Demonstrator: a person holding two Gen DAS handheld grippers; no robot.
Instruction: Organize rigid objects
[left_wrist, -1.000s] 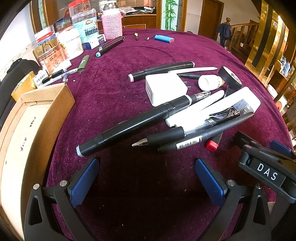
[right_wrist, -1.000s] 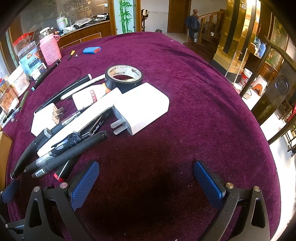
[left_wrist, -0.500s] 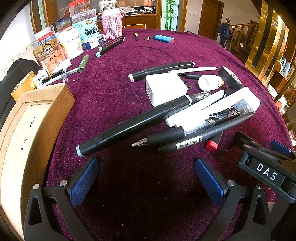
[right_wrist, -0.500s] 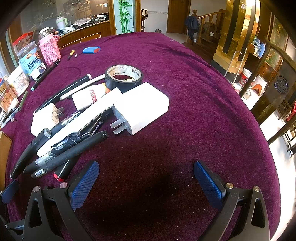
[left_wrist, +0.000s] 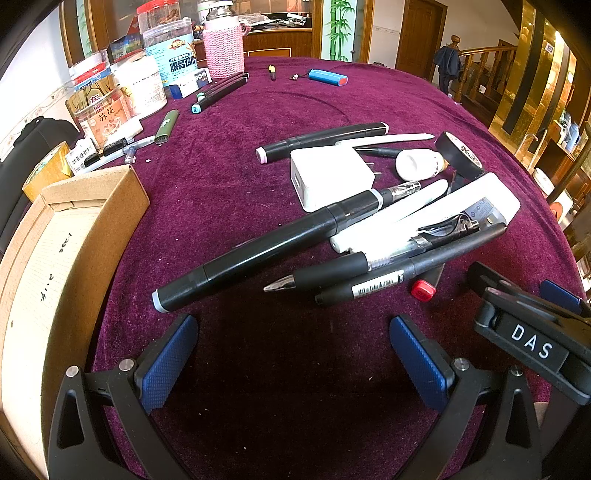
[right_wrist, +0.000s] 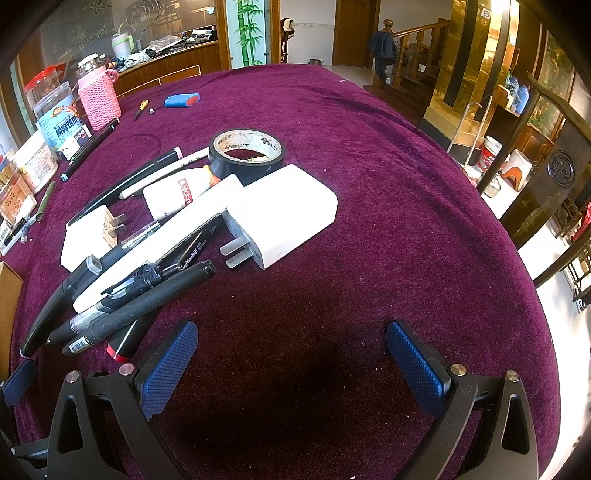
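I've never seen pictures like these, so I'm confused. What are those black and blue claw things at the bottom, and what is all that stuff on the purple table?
Those claws are two grabbing tools a person holds, one per hand. Each has a camera looking forward along its fingers, so you get two pictures of one table. One shows the left gripper, the other the right gripper. Both are open and hold nothing. On the purple tablecloth lies a pile: a long black marker, pens, a white charger and a black tape roll. A cardboard box lies beside the left gripper.
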